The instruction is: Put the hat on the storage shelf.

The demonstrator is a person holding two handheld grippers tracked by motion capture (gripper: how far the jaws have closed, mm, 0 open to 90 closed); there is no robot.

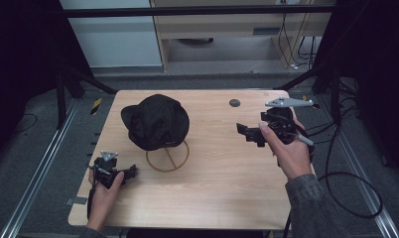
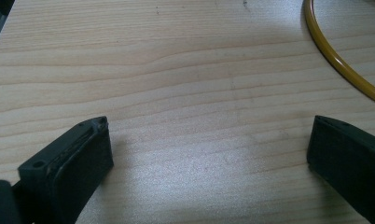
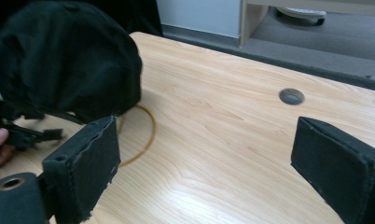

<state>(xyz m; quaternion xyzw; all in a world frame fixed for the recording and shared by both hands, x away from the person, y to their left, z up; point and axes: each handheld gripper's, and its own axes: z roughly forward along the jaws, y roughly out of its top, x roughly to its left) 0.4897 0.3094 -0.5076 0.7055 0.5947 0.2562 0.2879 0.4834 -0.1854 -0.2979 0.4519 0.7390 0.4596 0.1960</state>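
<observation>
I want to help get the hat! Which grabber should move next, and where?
Probably the right gripper: ease it left toward the black hat, which sits on a round stand. Its jaws are open, empty and already face the hat. The left gripper is open too, low by the stand's ring.

The black hat [image 1: 156,122] covered the upper part of the yellow ring [image 1: 167,157] in the high view, so how the hat sat on whatever held it up could not be told, and in the left gripper view only a short arc of that ring [image 2: 337,60] showed before the top and right edges cut it off. In the right gripper view the hat [image 3: 64,56] ran off the top and left edges and hid most of the left gripper [image 3: 24,135], whose jaws were too dark and blurred to read there. The small grey disc [image 1: 234,103] near the table's [image 1: 212,198] far edge was too small to identify.
</observation>
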